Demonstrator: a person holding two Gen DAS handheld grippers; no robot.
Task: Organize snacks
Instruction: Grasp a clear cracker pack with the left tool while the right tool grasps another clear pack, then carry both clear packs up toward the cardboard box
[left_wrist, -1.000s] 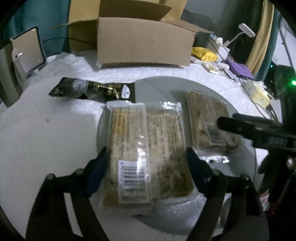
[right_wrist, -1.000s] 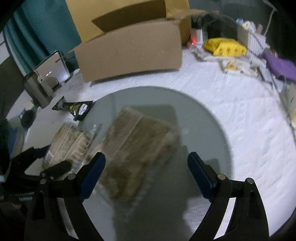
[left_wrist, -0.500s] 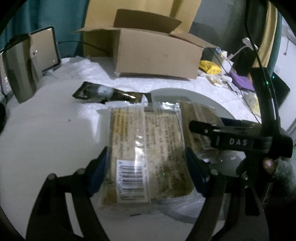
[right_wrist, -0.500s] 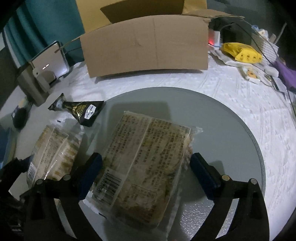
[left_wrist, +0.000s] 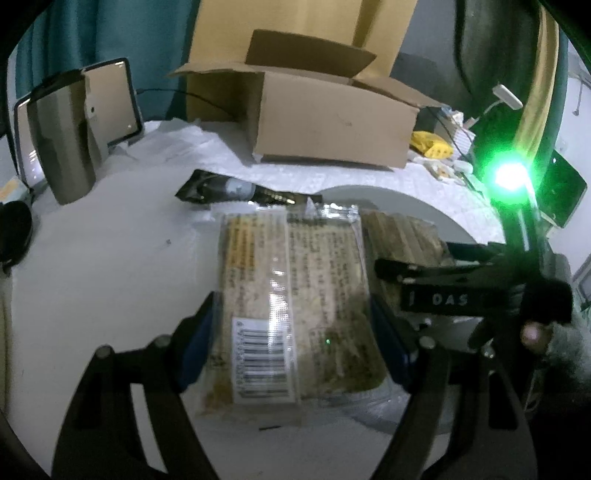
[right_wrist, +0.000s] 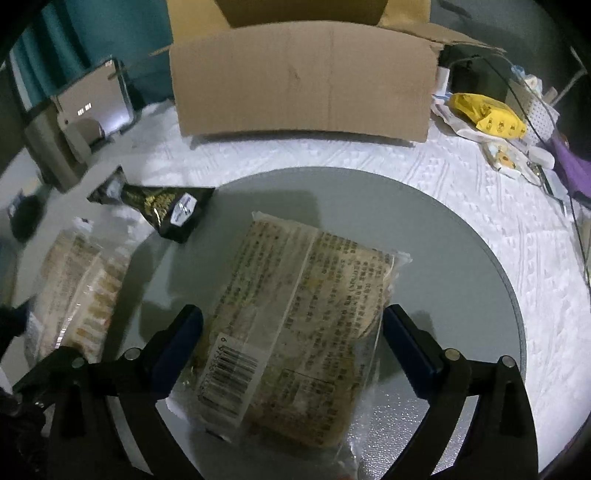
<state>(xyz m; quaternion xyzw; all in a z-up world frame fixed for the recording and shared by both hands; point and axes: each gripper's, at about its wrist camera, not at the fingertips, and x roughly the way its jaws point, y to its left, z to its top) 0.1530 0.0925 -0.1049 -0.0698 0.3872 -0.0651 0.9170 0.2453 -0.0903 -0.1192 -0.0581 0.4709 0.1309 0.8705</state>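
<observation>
My left gripper (left_wrist: 291, 339) is shut on a clear cracker packet (left_wrist: 291, 295), held over the white table edge. That packet shows at the left in the right wrist view (right_wrist: 74, 291). My right gripper (right_wrist: 291, 336) has its blue pads on both sides of a second cracker packet (right_wrist: 295, 325), which it holds above the round grey tray (right_wrist: 461, 266). The second packet (left_wrist: 402, 236) lies behind the right gripper's black finger (left_wrist: 424, 273) in the left wrist view. A black snack pouch (right_wrist: 162, 206) lies at the tray's left rim. An open cardboard box (right_wrist: 303, 77) stands behind.
A silver stand and a tablet (left_wrist: 85, 122) sit at the back left. A yellow bag (right_wrist: 487, 114), cables and a purple item (right_wrist: 569, 158) clutter the back right. A white cloth (right_wrist: 480, 184) covers the table. A bright green light (left_wrist: 511, 177) glows at the right.
Both grippers have closed in on their packets and lifted them. The cardboard box looms nearer and larger in both views. The right gripper has moved closer to the left one.
</observation>
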